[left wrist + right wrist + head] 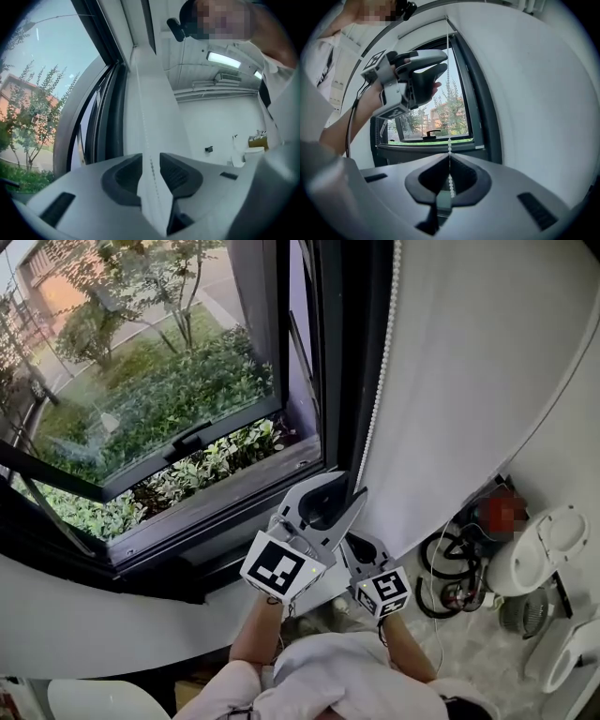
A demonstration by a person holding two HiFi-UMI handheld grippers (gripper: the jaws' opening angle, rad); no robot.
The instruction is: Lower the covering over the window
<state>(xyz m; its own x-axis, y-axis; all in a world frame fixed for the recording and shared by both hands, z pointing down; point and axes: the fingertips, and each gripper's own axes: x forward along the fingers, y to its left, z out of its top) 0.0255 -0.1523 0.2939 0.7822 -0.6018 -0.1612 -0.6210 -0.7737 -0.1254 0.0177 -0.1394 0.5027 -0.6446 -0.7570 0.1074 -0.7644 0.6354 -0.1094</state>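
Observation:
A white bead chain (380,381) hangs down the right side of the dark window frame (333,352). My right gripper (364,549) is shut on the bead chain (449,117), which runs up out of the closed right gripper (450,161). Higher on the same chain, my left gripper (349,502) stands open. The bead chain (144,122) passes through the gap of the left gripper (149,173) and the pads do not press on it. In the right gripper view the left gripper (438,68) shows up beside the chain. The window glass is uncovered.
The window is tilted open, with a black handle (192,437) and shrubs outside. A white wall (469,362) lies right of the chain. On the floor at the right are black cables (450,563) and white appliances (544,545). A white sill (94,624) runs below the window.

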